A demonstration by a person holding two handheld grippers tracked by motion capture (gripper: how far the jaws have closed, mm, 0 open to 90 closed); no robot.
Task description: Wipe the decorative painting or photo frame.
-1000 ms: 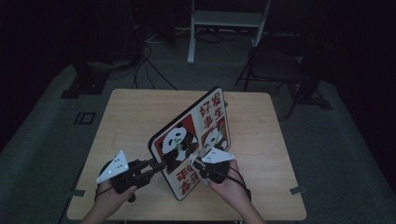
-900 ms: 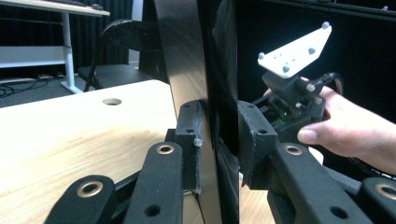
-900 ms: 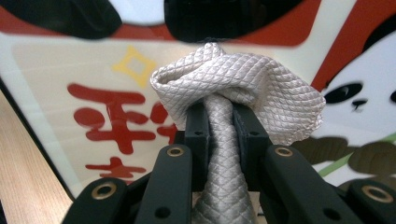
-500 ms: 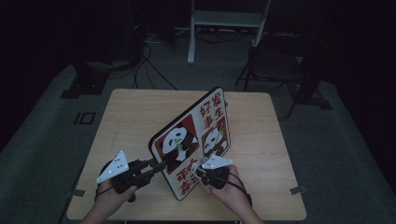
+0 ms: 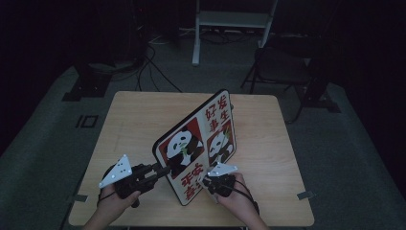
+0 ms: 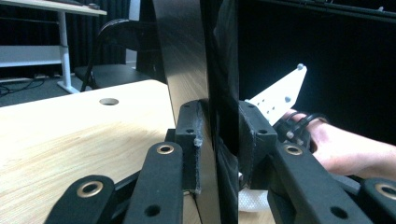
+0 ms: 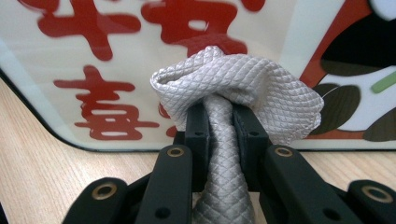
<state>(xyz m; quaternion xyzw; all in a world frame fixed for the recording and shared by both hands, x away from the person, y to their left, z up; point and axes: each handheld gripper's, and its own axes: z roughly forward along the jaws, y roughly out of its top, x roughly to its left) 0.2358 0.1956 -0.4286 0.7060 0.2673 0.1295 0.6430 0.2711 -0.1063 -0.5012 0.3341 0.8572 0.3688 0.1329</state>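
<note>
right gripper (image 7: 219,119): jaws clamped on a bunched white quilted cloth (image 7: 238,88) | cloth: pressed against the panda board (image 7: 93,56), over its red characters | board: lower edge resting on the wooden table (image 7: 42,172)

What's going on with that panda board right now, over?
Left tool clamped on panda board edge, propping it upright. Right tool pinching grey cloth against its face. Nothing in the way.

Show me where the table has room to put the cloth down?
Bare wood spans the table left of the panda board, and the strip between board and right edge. The near edge is crowded by both hands holding the board and the cloth.
</note>
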